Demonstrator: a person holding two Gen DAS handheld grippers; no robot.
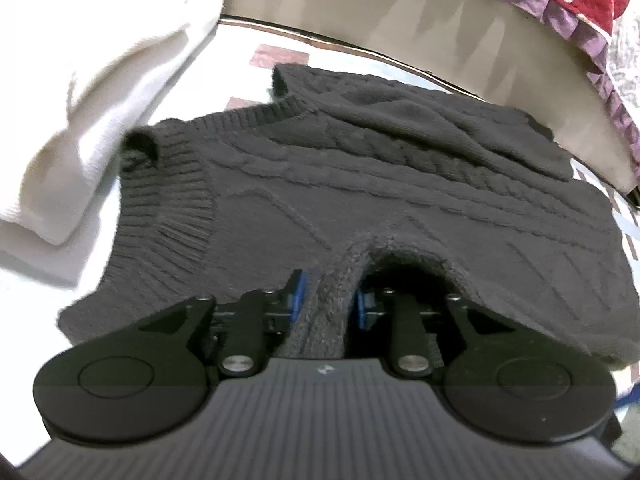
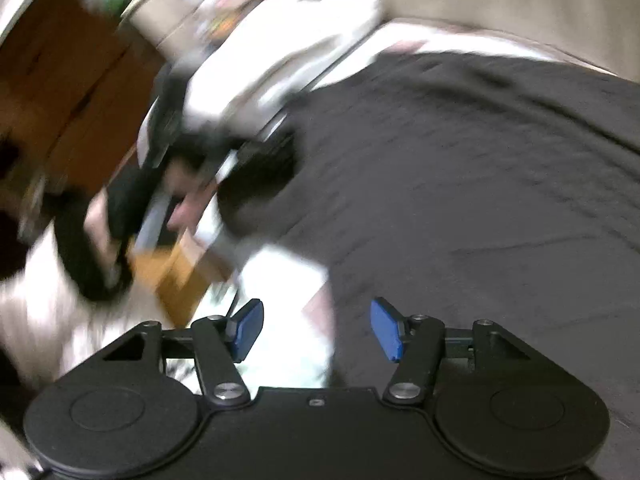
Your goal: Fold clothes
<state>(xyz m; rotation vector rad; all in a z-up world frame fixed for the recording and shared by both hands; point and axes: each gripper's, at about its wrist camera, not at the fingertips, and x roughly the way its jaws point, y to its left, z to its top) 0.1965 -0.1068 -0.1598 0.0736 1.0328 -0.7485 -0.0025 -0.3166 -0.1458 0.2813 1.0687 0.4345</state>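
In the left wrist view, the left gripper (image 1: 329, 300) sits low at the near edge of a dark grey cable-knit sweater (image 1: 360, 184). A raised fold of the knit runs between its blue-padded fingers (image 1: 297, 294); the pads flank this ridge closely, but whether they press on it cannot be told. Beyond the fingers the sweater lies spread on a glossy white worktop with pinkish squares (image 1: 276, 56), its ribbed hem to the left and a further layer of knit folded over toward the back. Left of the sweater, touching the hem's far corner, is a folded white textured cloth (image 1: 104, 68). Behind the worktop's edge stands a beige upholstered surface (image 1: 400, 12), and at the upper right a purple, red and white patterned quilt (image 1: 560, 12).

The right wrist view is heavily blurred. The right gripper (image 2: 316, 330) has its fingers spread apart with nothing between them, hanging over the sweater's edge where the dark knit (image 2: 460, 200) meets the white surface. Only this view shows the left gripper's body in a person's hand (image 2: 176, 184), further back at the sweater's left border, and brown wooden furniture (image 2: 72, 80) at the far left.
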